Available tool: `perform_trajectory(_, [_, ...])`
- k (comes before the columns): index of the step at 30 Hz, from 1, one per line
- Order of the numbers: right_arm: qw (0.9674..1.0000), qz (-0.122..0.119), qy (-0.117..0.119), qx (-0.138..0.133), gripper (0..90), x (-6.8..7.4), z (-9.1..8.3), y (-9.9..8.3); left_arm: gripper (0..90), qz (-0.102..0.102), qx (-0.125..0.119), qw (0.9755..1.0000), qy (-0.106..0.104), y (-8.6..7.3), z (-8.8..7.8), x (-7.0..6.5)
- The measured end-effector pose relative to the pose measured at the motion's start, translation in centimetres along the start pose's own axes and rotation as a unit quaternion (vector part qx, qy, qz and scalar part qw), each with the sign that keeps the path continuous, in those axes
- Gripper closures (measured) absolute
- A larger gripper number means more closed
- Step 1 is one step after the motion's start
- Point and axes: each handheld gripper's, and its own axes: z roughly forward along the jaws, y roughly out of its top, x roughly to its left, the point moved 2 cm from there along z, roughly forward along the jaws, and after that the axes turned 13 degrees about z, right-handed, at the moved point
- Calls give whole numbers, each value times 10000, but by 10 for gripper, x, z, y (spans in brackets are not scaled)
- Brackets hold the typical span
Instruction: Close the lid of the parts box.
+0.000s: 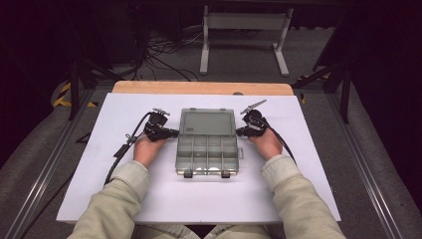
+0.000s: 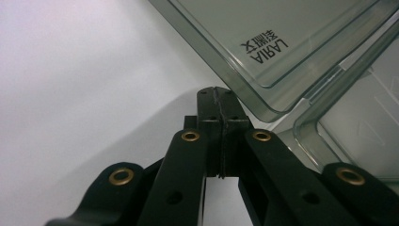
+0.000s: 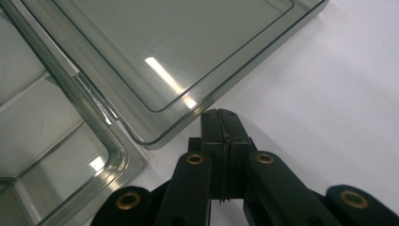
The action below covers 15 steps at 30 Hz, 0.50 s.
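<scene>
Clear plastic organiser box (image 1: 206,142), lid open, compartments bare.

The white surface (image 1: 149,199) has a strip of bare wood along its far edge. At its middle lies a clear smoky-grey compartment box (image 1: 207,149), open, its lid (image 1: 207,122) lying back flat on the surface toward the far side.

The open lid of the clear, grey-tinted plastic compartment box (image 2: 282,42) bears moulded black lettering, seen upside down in the left gripper view: the word "AIRAJ" or similar, with three small characters beside it that are too small to read. It stands near the lid's corner.
</scene>
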Motion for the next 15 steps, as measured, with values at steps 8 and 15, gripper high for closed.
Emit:
perform_trajectory(8, [9999, 25, 8, -107, 900, -1, 3, 2, 899, 13, -66, 9999, 112, 4, 4, 0])
perform_trajectory(15, [9997, 32, -23, -251, 900, -3, 6, 5, 899, 20, -76, 9998, 193, 6, 6, 1])
